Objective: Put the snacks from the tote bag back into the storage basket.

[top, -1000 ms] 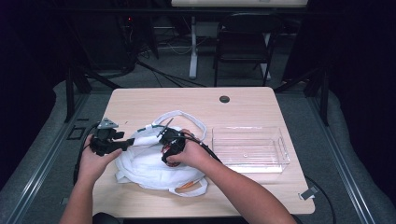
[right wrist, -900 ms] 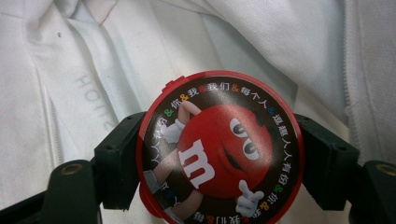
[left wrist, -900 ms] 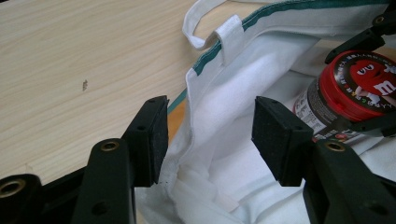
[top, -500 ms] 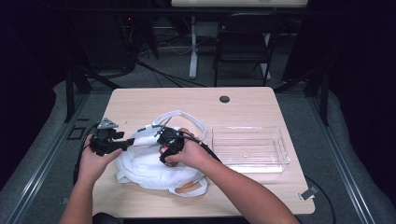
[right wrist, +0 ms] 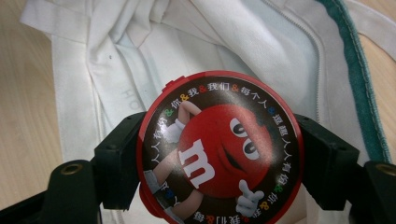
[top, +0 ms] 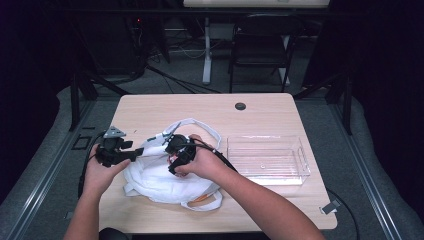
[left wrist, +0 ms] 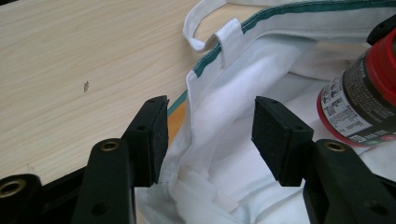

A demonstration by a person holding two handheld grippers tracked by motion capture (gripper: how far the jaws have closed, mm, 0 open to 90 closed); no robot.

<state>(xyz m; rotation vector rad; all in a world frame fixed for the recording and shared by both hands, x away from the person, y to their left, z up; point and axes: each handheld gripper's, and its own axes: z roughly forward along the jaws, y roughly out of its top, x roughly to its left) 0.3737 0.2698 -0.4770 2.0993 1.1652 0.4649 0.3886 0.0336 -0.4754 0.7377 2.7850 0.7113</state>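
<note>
The candy canister (right wrist: 219,149) sits between the jaws of the right gripper (right wrist: 219,158), which is clamped on its round rim from both sides; the red lid with the printed cartoon face fills the gap between the jaws. In the left gripper view the canister (left wrist: 362,100) appears ahead and to the right of that gripper's jaws, just above the open mouth of the white cloth bag (left wrist: 233,140).

Handling judgement: the canister is rigid plastic, smooth and likely slippery on its glossy label, and probably moderate in weight if full. The grip across the lid rim is the firmest hold; a grip on the curved body would tend to slip.

The bag is soft, limp cloth and collapses unless held. The left gripper (left wrist: 208,140) stands with its jaws spread, one on each side of the green-trimmed bag edge; the jaws do not pinch the cloth. In the high view the left gripper (top: 116,150) is at the bag's left side and the right gripper (top: 179,150) over its middle. A clear plastic tray (top: 267,160) lies well apart, beyond the right gripper.

Compared with one second ago, both grippers and the bag occupy nearly the same positions; no clear shift is discernible.
</note>
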